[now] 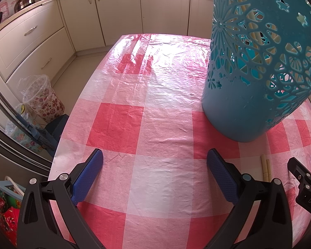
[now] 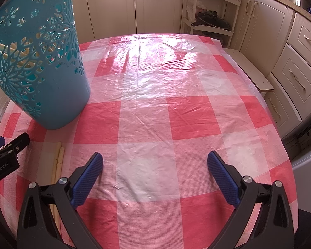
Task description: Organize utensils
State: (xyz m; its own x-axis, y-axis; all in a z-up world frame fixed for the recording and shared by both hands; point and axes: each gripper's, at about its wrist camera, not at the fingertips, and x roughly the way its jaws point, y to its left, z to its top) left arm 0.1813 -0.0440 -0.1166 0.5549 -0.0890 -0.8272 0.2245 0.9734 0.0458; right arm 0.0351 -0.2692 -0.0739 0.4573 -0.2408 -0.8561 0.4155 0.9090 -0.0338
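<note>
Both the left gripper (image 1: 154, 157) and the right gripper (image 2: 154, 159) hover spread wide and empty above the red-checked tablecloth (image 2: 155, 112). The teal cut-out utensil holder (image 1: 257, 62) stands upright ahead, between them, pale chopsticks inside. Two loose chopsticks (image 2: 58, 161) lie flat between the grippers, just left of the right one.

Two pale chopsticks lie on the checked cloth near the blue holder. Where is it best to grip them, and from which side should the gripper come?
Probably at the middle of the chopsticks, from above, with the right gripper, whose jaws stand open just beside them. They lie flat, side by side and touching, so jaws closing across their width could likely take both. The holder stands apart beyond their far ends.
</note>
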